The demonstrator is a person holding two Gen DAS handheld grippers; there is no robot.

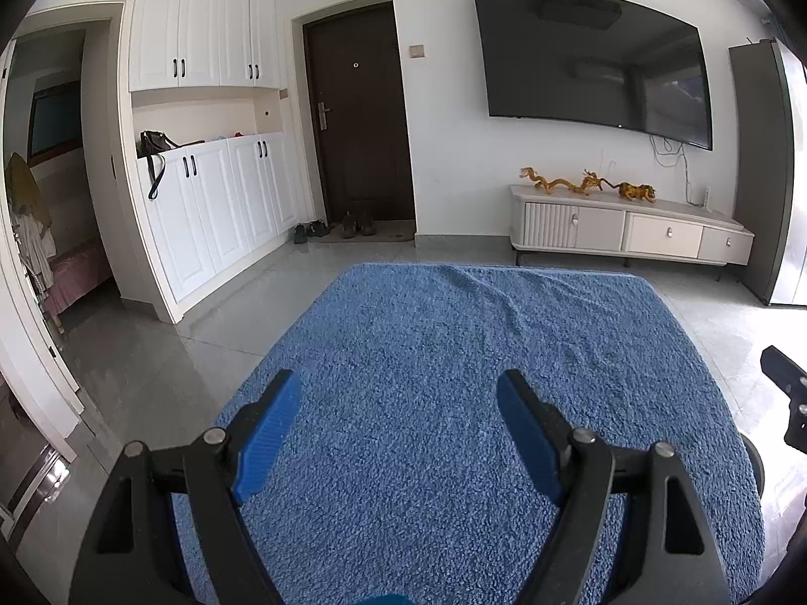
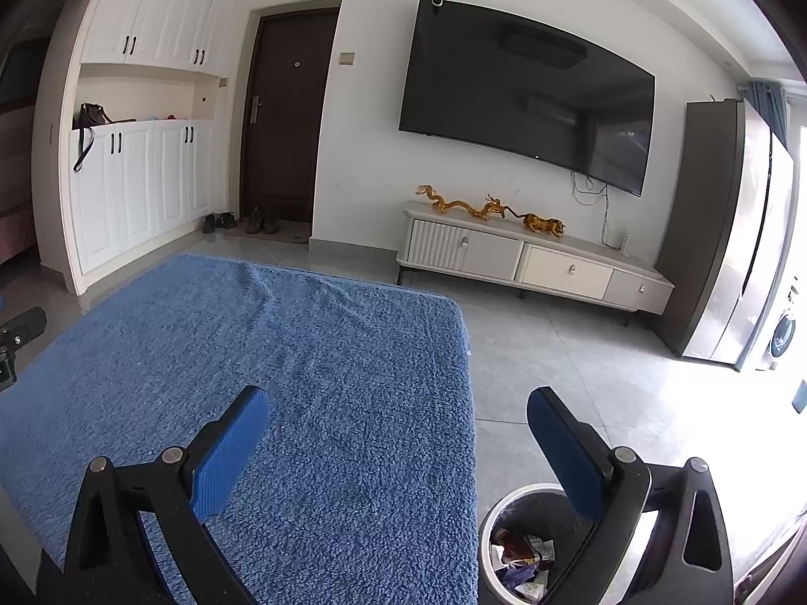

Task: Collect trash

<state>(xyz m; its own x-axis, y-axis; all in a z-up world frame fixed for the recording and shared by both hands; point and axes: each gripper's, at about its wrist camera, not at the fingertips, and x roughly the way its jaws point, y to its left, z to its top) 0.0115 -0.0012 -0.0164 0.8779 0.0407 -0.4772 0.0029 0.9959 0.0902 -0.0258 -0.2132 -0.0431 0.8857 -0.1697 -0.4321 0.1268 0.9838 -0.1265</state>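
A round bin (image 2: 492, 529) with a pale rim and dark liner stands on the tiled floor just right of the blue cloth surface (image 2: 282, 383). It holds crumpled wrappers and paper scraps (image 2: 522, 562). My right gripper (image 2: 398, 433) is open and empty, its right finger over the bin's rim. My left gripper (image 1: 398, 418) is open and empty above the blue cloth surface (image 1: 454, 353), which shows no loose trash. A dark part of the right gripper (image 1: 784, 393) shows at the right edge of the left wrist view.
A low white TV cabinet (image 2: 534, 262) with gold dragon figures stands under a wall-mounted TV (image 2: 524, 96). A grey fridge (image 2: 731, 262) is at the right. White cupboards (image 1: 217, 201), a dark door (image 1: 358, 116) and shoes (image 1: 333, 227) are at the far left.
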